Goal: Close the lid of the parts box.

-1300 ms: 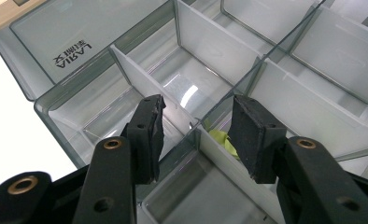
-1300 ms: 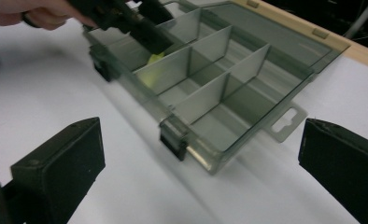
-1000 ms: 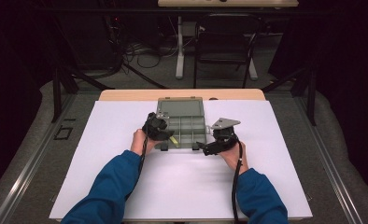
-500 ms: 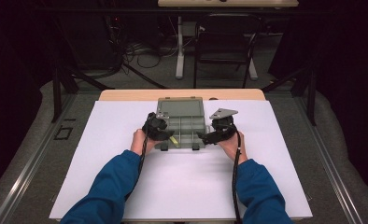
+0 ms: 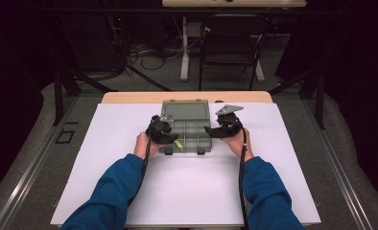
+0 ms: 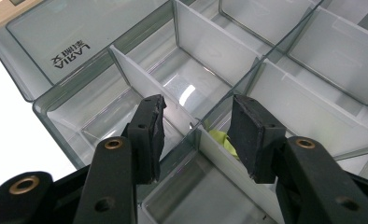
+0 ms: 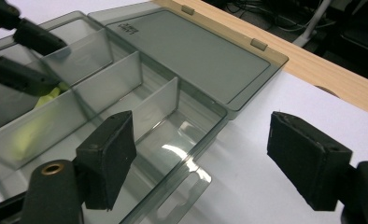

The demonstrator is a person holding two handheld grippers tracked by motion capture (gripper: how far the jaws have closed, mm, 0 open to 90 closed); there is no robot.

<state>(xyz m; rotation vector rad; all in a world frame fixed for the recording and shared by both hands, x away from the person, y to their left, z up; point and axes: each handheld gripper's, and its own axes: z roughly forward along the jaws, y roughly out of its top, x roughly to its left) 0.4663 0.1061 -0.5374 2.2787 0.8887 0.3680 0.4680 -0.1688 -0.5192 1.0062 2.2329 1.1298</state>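
Two hand-held grippers work at an open plastic compartment box on a white-covered table.

The grey see-through box (image 5: 187, 134) lies in the middle of the white table cover (image 5: 105, 167), its lid (image 7: 196, 51) folded flat towards the far wooden table edge (image 5: 129, 97). The left gripper (image 6: 196, 123) is at the box's left side, its jaws partly open and straddling a thin divider wall (image 6: 149, 84), pads not pressing on it. A small yellow-green piece (image 6: 222, 140) lies in the compartment just behind its right-hand pad. The right gripper (image 7: 201, 158) is at the box's right side; its jaws have just been closing but stand wide, one pad over the corner compartment, the other over the white cover, the box's outer wall (image 7: 205, 135) between them untouched.
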